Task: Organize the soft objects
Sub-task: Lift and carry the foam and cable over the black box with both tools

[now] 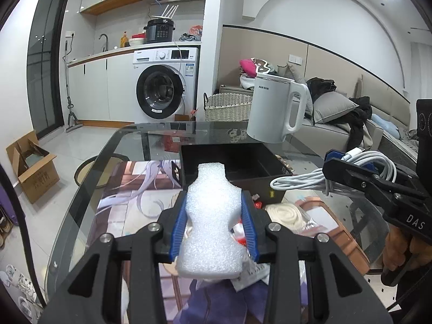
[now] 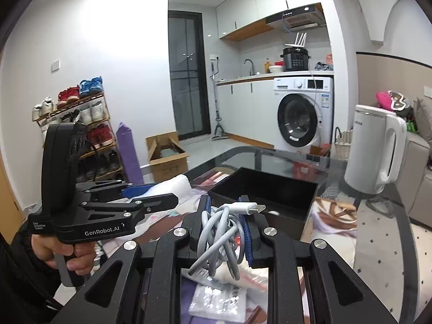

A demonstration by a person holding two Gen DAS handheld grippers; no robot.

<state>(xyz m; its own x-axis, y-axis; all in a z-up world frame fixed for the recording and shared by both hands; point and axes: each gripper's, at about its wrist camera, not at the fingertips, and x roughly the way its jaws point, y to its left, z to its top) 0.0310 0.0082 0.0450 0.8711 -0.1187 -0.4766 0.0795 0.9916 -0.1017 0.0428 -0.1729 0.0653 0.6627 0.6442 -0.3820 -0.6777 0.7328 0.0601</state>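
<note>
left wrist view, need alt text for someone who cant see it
The left hand-held gripper clamps a white foam piece above a glass table, facing a black box. At right, the right hand-held gripper holds a white cable.

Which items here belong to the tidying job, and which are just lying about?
Job: foam in left gripper; cable in right gripper; black box; rope coil.
Lying about: kettle, anime mat.
</note>
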